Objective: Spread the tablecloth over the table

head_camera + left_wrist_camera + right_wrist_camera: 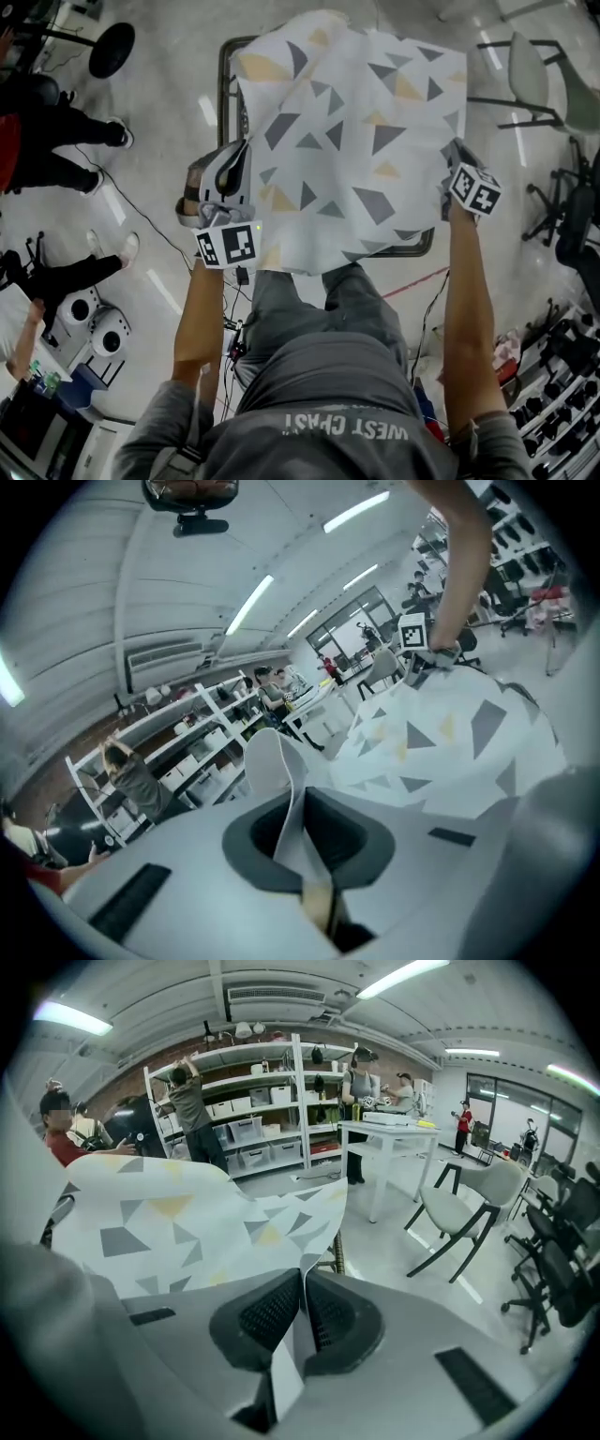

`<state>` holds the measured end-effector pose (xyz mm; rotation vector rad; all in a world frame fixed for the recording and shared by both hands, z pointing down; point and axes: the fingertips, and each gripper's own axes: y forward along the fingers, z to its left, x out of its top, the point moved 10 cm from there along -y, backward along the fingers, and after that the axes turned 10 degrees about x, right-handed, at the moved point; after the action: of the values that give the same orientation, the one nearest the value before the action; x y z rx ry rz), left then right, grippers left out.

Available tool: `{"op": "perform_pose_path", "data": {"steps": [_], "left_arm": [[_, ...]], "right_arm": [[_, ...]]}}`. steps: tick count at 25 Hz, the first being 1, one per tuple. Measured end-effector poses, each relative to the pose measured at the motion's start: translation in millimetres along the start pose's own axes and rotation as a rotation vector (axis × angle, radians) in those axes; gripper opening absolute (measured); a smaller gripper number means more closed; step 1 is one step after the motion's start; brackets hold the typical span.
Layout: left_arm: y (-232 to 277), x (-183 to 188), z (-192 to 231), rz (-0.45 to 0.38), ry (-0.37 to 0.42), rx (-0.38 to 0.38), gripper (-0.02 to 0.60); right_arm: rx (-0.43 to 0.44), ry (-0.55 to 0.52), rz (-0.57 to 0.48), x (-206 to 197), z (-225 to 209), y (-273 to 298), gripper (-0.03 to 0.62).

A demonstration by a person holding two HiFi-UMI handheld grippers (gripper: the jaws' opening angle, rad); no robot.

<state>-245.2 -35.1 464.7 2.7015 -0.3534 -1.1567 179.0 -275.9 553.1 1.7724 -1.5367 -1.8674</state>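
A white tablecloth point(356, 141) printed with grey and yellow triangles hangs billowed over a dark-framed table point(225, 94), hiding nearly all of its top. My left gripper point(244, 157) is shut on the cloth's near left edge; in the left gripper view a fold of cloth point(281, 761) stands pinched between the pads of the left gripper point(305, 832). My right gripper point(454, 152) is shut on the near right corner. In the right gripper view the cloth's edge point(298, 1335) runs down between the closed pads of the right gripper point(302, 1309), and the sheet point(169, 1222) spreads away to the left.
People stand at the left point(56, 127). Office chairs point(534, 84) stand on the right, and another chair point(469, 1204) beside a white table point(389, 1133). Shelving point(244, 1101) lines the far wall. Cables point(141, 216) trail across the floor.
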Motion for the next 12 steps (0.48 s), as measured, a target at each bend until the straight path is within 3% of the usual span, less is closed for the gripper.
{"op": "perform_pose_path", "data": {"steps": [2,5,7,10,12], "left_arm": [[8,-32,3,0.068,-0.099,0.007,0.002],[43,-116,17,0.279,-0.393,-0.005,0.006],[64,-165,17,0.422,-0.533,-0.042,0.023],[79,-205,1,0.562,-0.618,-0.104,0.035],[82,-215,-6,0.605,-0.661,-0.131,0.038]], "right_arm": [[0.000,0.000,0.005,-2,-1,0,0.020],[0.002,-0.001,0.007,-3,-3,-2,0.018],[0.008,-0.002,0.006,-5,-3,-2,0.018],[0.012,0.000,0.008,-13,-8,-3,0.018],[0.014,0.006,0.016,-18,-13,-4,0.018]]}}
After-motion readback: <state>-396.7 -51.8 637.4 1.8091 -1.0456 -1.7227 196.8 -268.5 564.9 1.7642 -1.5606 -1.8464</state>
